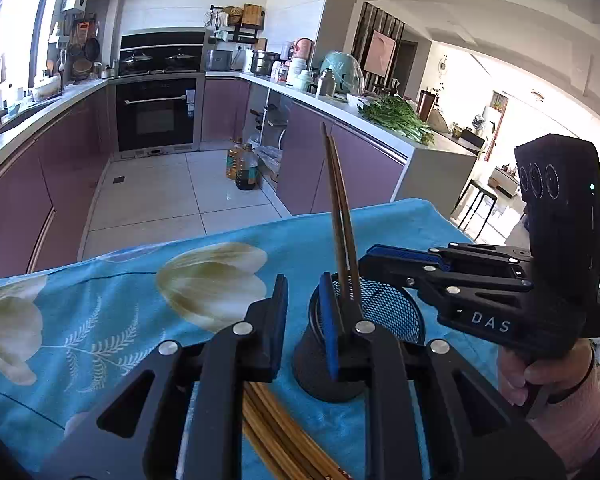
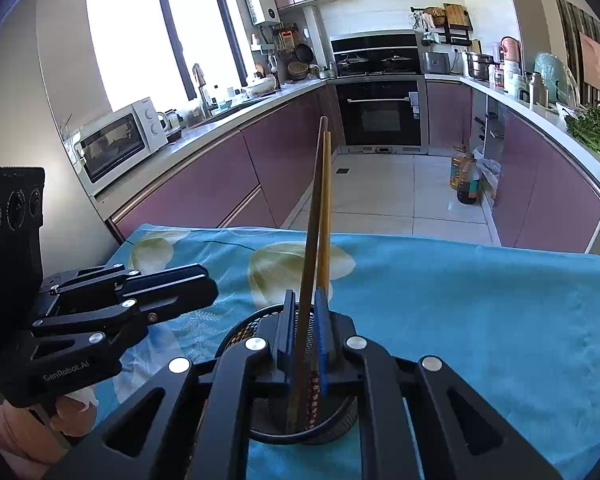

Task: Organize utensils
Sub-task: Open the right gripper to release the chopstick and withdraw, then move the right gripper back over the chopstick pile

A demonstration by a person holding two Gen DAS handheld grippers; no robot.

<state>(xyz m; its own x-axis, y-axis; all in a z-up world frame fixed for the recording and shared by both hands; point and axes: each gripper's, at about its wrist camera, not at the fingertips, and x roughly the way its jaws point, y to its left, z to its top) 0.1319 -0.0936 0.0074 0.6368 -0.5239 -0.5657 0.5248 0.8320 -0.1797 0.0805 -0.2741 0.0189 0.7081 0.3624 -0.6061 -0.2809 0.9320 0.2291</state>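
Observation:
A black mesh holder stands on the blue flowered cloth. Two brown chopsticks stand upright with their lower ends in the holder. My right gripper is shut on these two chopsticks directly above the holder; in the left wrist view its fingers reach in from the right over the holder's rim. My left gripper is open and empty just left of the holder, one finger against its near wall. A bundle of chopsticks lies on the cloth under my left gripper.
The cloth-covered table ends at its far edge, with tiled floor beyond. Purple cabinets line both sides. Oil bottles stand on the floor. An oven is at the back, greens lie on the right counter.

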